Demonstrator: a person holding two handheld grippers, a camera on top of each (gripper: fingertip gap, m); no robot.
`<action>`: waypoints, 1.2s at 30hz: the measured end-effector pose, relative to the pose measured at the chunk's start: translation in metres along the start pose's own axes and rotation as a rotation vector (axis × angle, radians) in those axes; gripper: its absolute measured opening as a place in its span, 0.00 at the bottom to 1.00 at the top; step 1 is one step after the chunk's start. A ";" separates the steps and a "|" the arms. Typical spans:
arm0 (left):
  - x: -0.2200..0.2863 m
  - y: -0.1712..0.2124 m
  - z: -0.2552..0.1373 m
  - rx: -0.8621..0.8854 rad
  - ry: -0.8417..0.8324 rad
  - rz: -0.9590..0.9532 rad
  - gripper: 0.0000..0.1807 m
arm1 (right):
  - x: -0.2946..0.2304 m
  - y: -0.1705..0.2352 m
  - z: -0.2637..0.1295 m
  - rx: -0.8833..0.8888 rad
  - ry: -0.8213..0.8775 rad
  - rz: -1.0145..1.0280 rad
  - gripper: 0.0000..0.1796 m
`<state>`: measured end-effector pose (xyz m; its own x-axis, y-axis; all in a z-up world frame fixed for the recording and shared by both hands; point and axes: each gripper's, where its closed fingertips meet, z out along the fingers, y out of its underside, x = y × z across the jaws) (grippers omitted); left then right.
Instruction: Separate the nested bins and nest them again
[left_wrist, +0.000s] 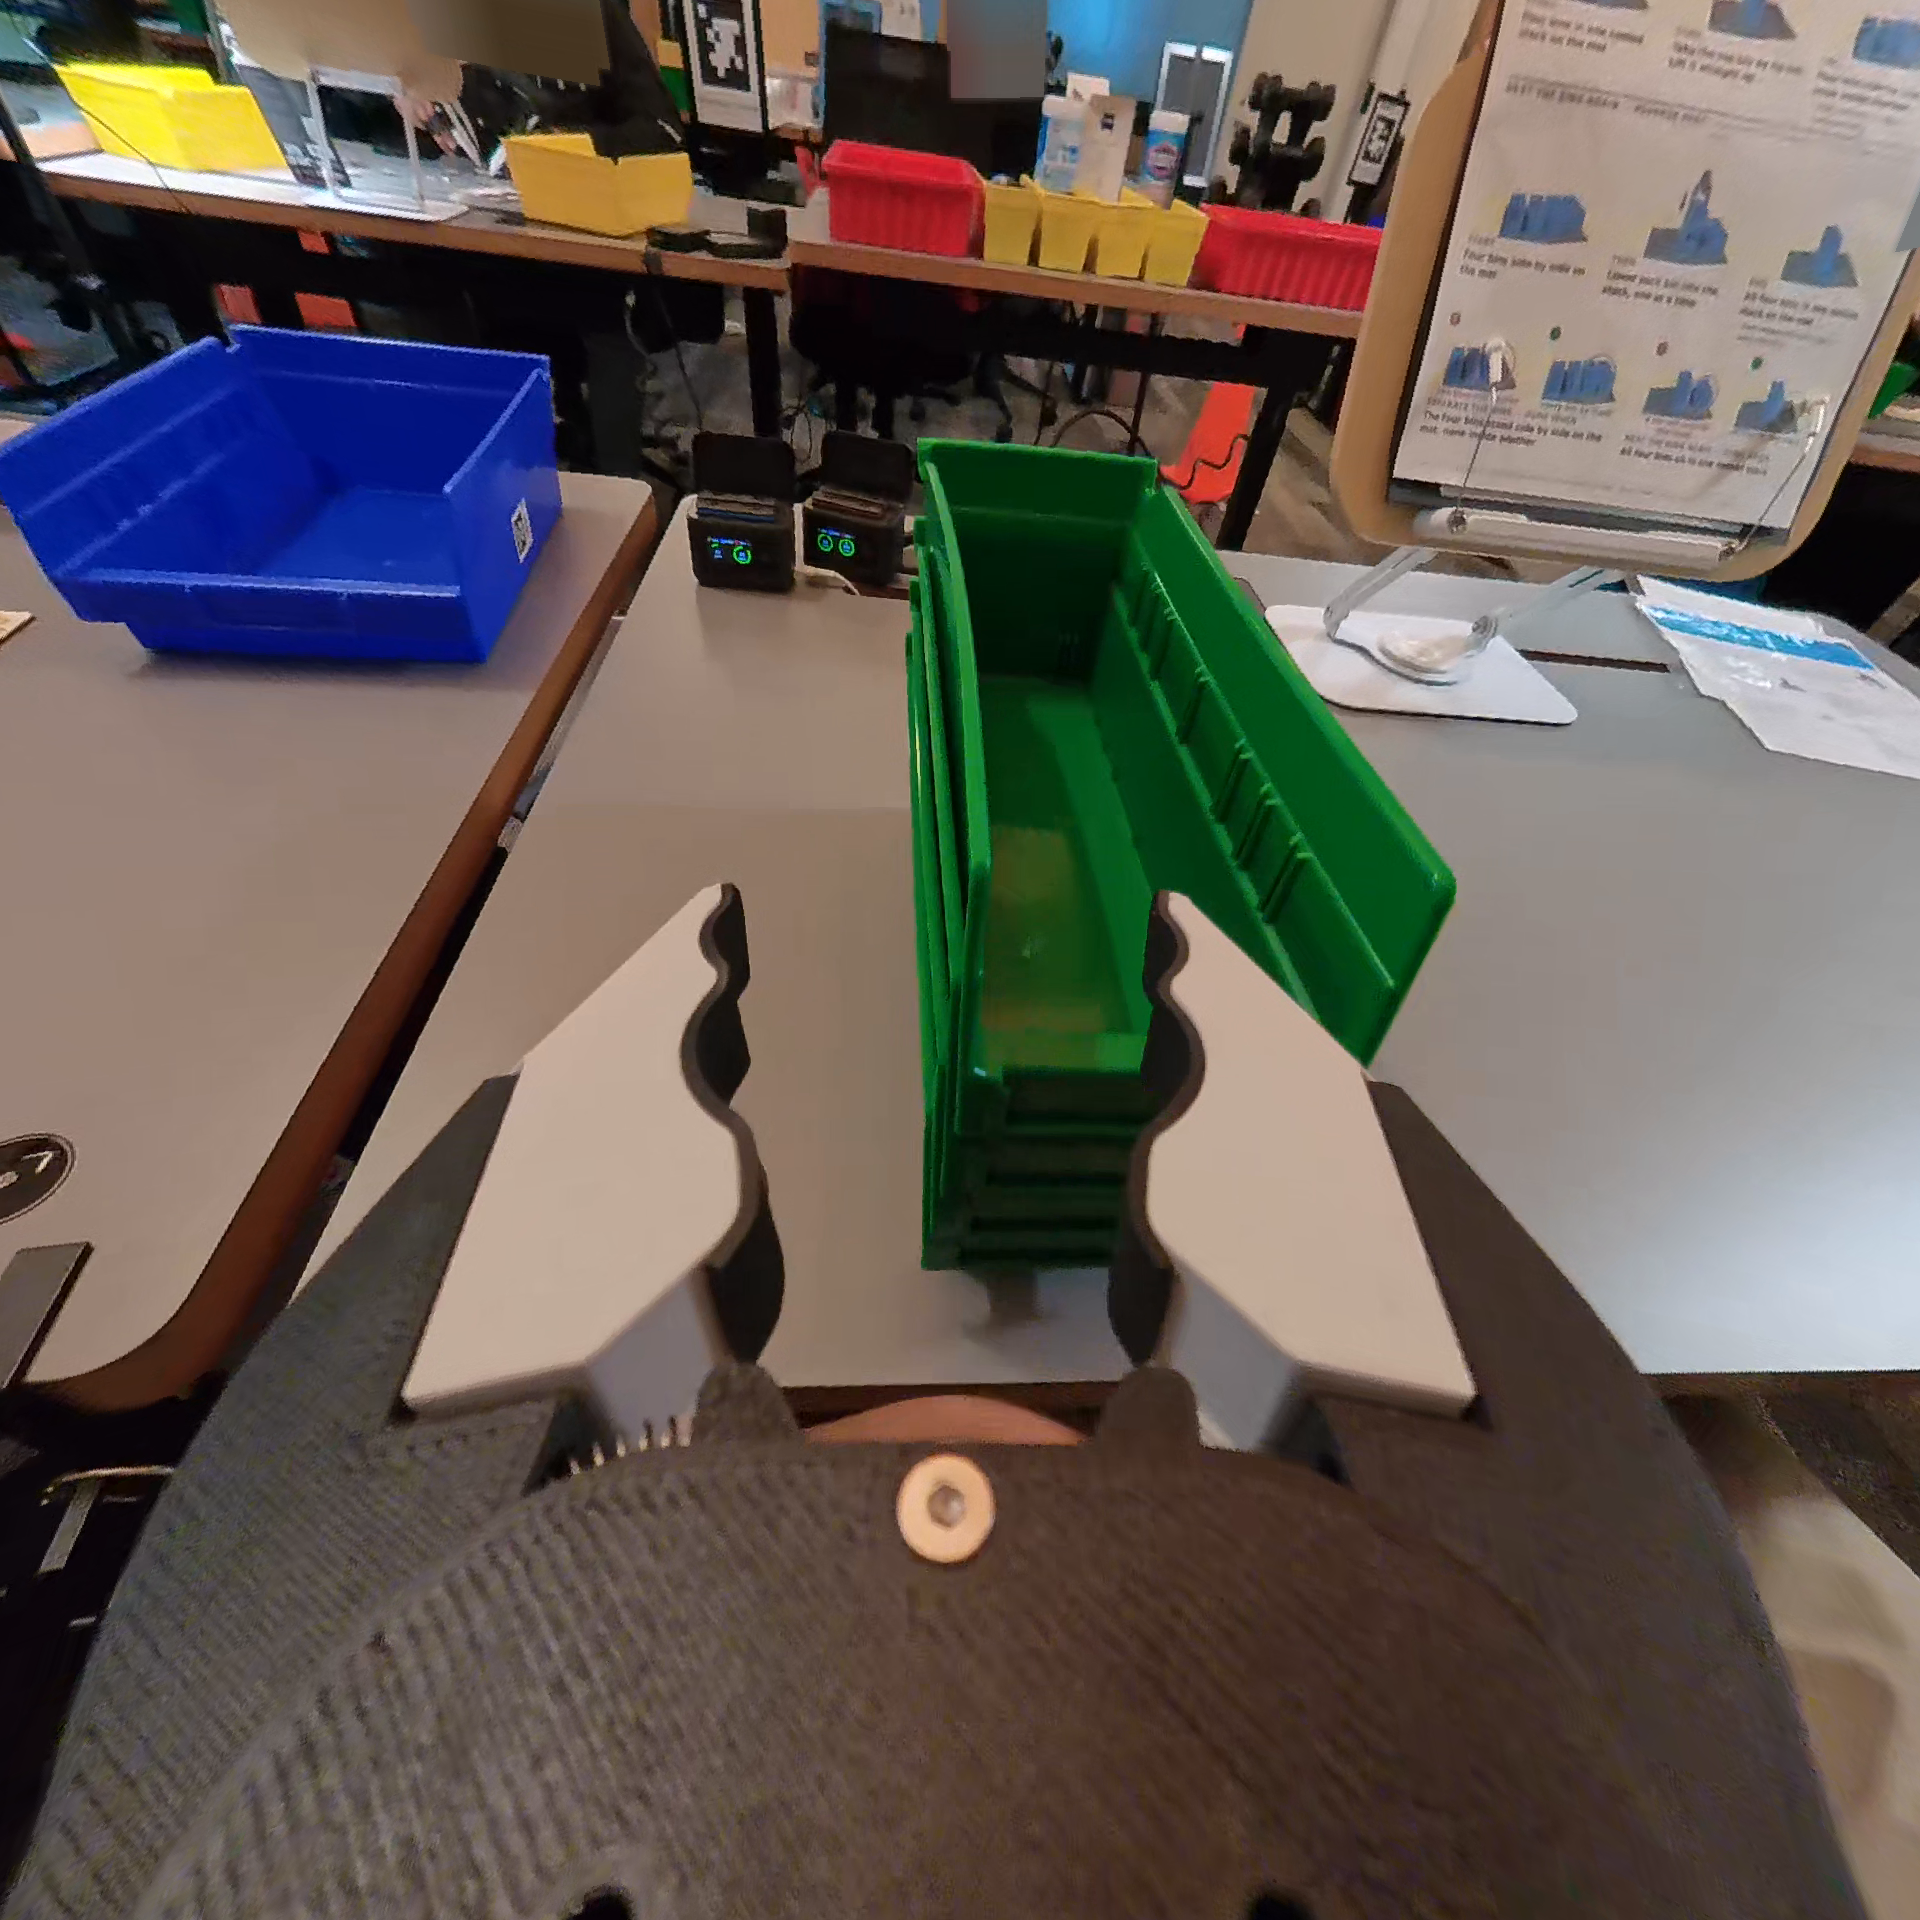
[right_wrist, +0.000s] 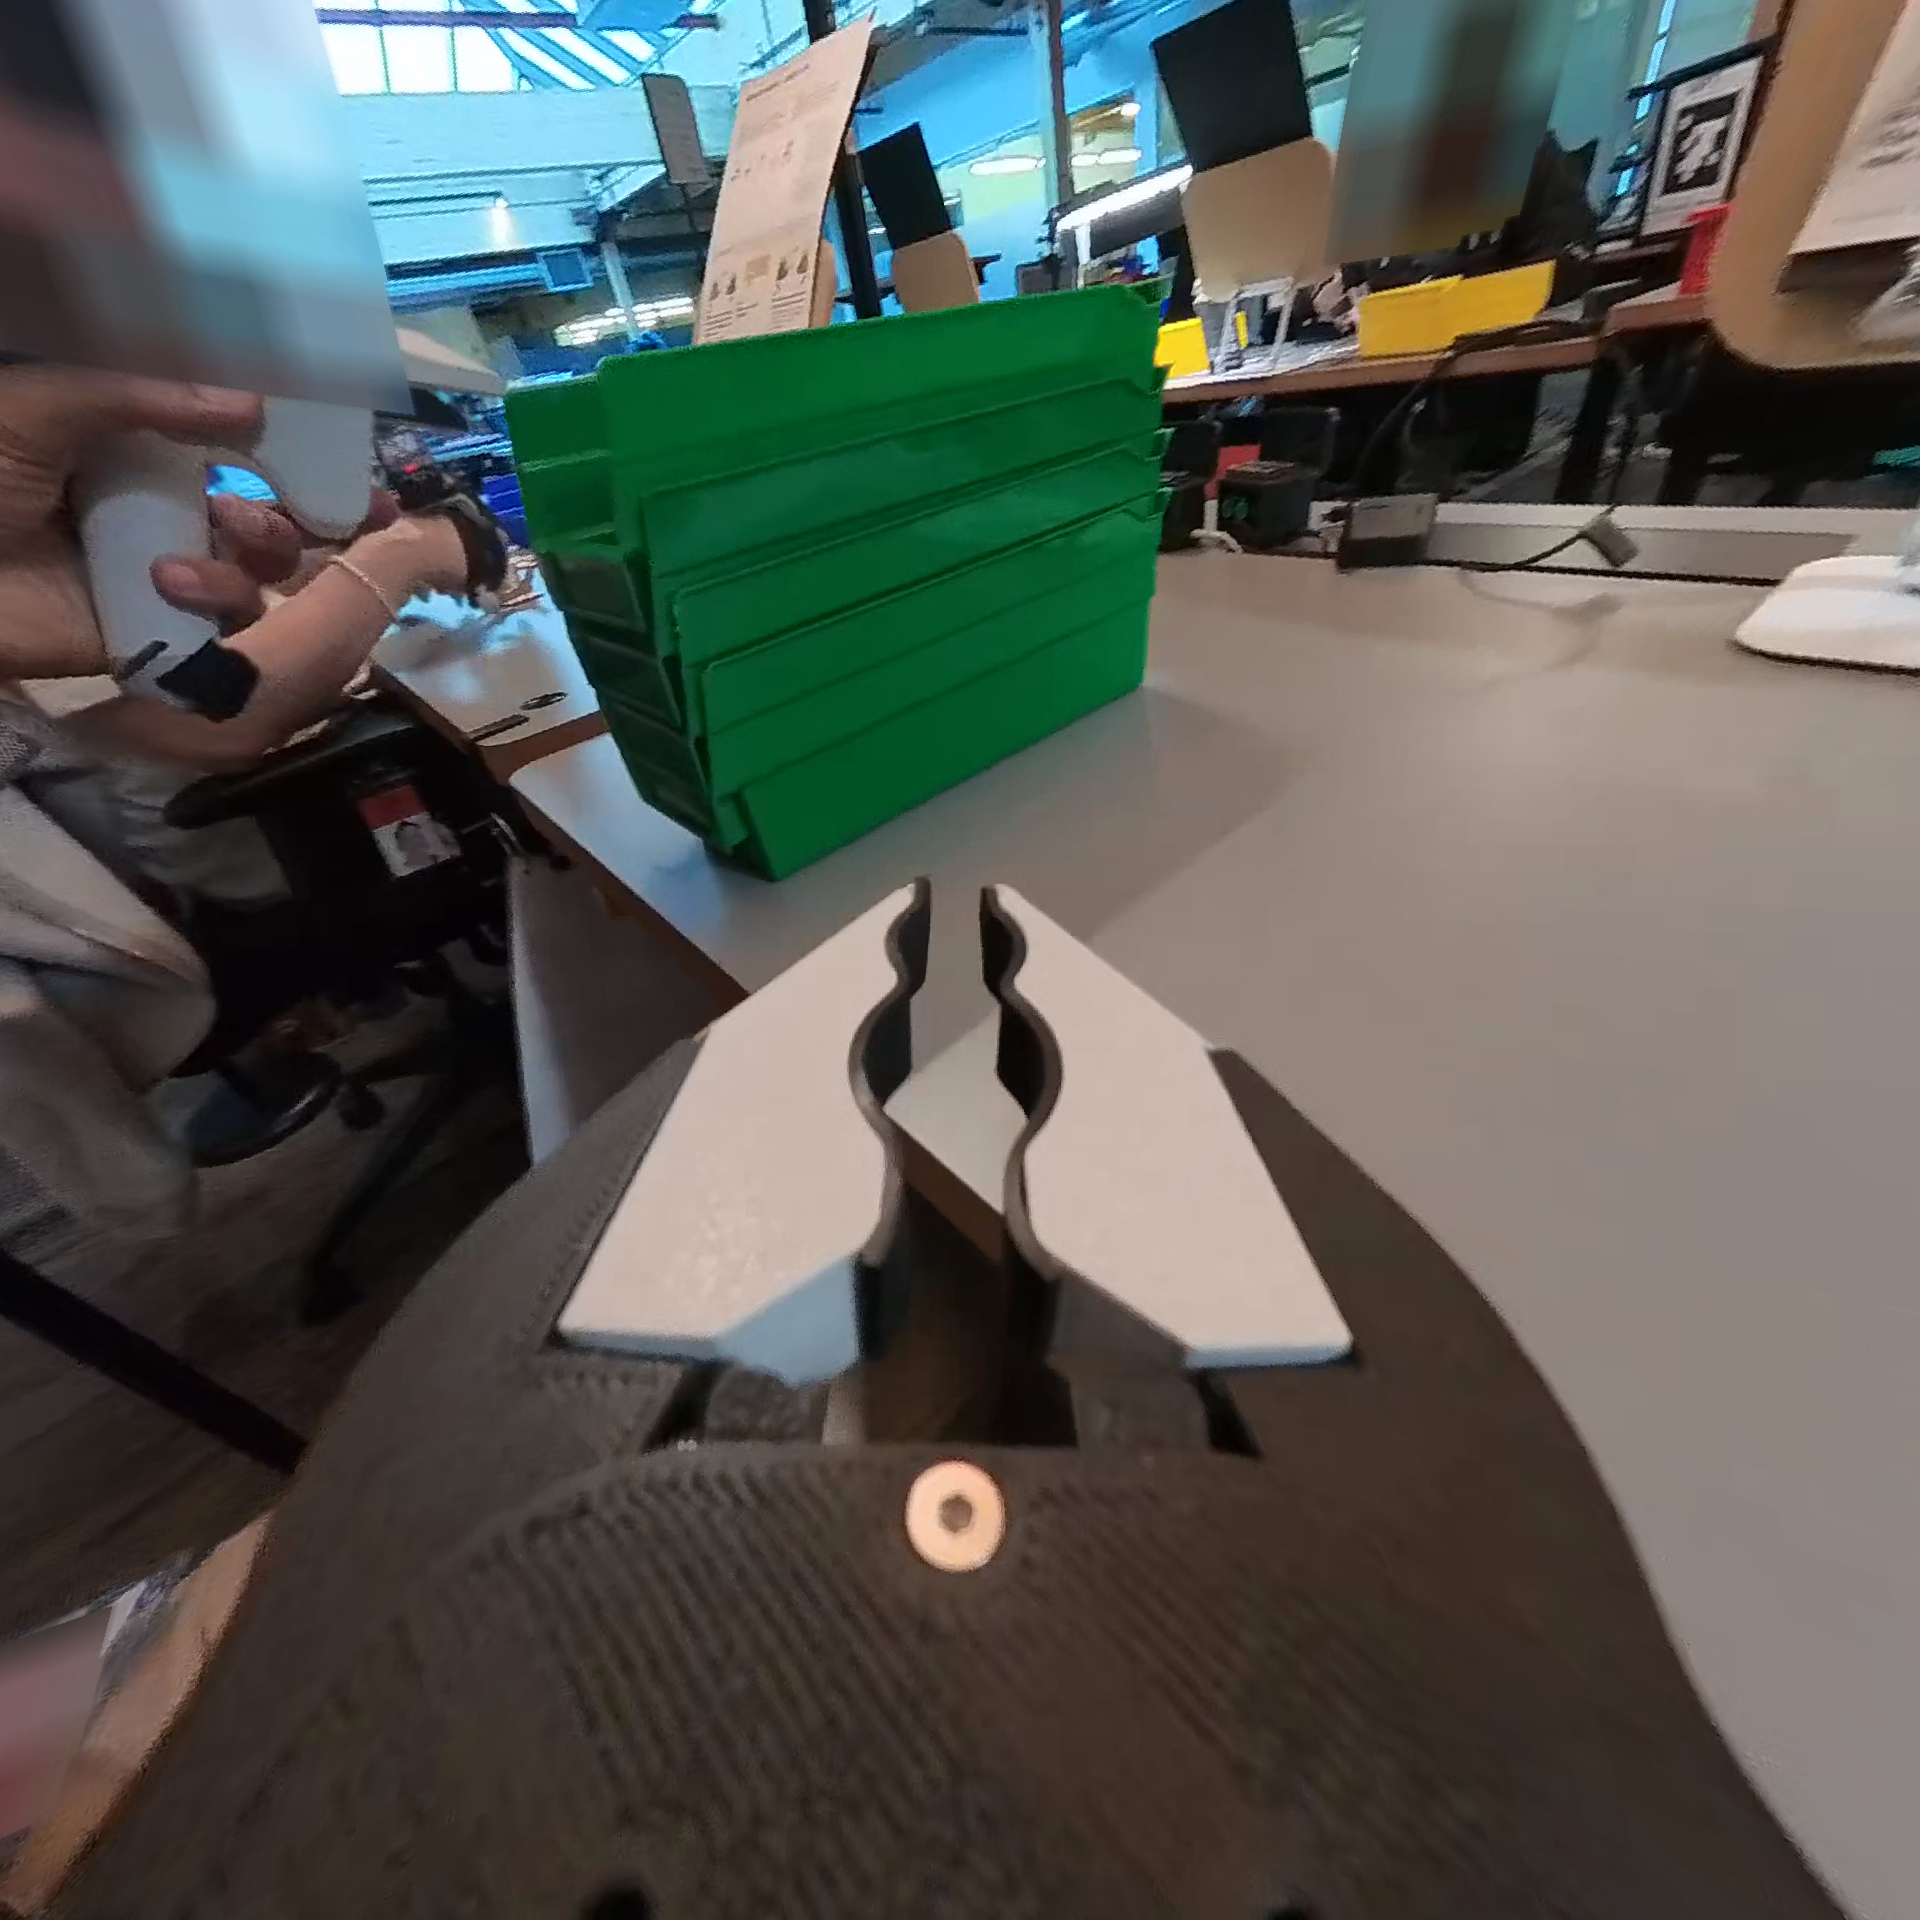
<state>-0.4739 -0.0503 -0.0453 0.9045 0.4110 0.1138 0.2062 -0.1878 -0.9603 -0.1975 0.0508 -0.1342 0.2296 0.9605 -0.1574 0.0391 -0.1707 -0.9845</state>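
Before nested green bins (left_wrist: 1049, 831) | left gripper (left_wrist: 951, 914) wide, empty | right gripper (right_wrist: 954, 904) nearly closed, empty

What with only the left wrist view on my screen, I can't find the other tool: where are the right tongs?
Observer: The right tongs hang over the grey table, short of the green bin stack and not touching it.
Operator: Are they open?
Observer: Only by a narrow gap, with nothing between them.
Operator: Which face of the stack do they point at?
Observer: Its long side, where the nested walls show stepped one under another.
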 end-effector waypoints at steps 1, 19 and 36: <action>0.000 0.002 -0.003 0.003 0.004 0.005 0.41 | -0.003 0.001 0.003 -0.006 -0.013 0.000 0.05; 0.004 0.006 0.016 0.080 -0.019 -0.031 0.20 | -0.005 0.012 0.003 -0.054 -0.032 0.002 0.05; -0.003 -0.005 0.043 0.238 -0.069 -0.086 0.00 | 0.015 0.015 -0.019 -0.065 0.035 0.041 0.05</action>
<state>-0.4938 -0.0125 -0.0518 0.8580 0.4780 0.1879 0.1802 0.0625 -0.9816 -0.1745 0.0587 -0.1502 0.2659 0.9443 -0.1939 0.0914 -0.2250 -0.9701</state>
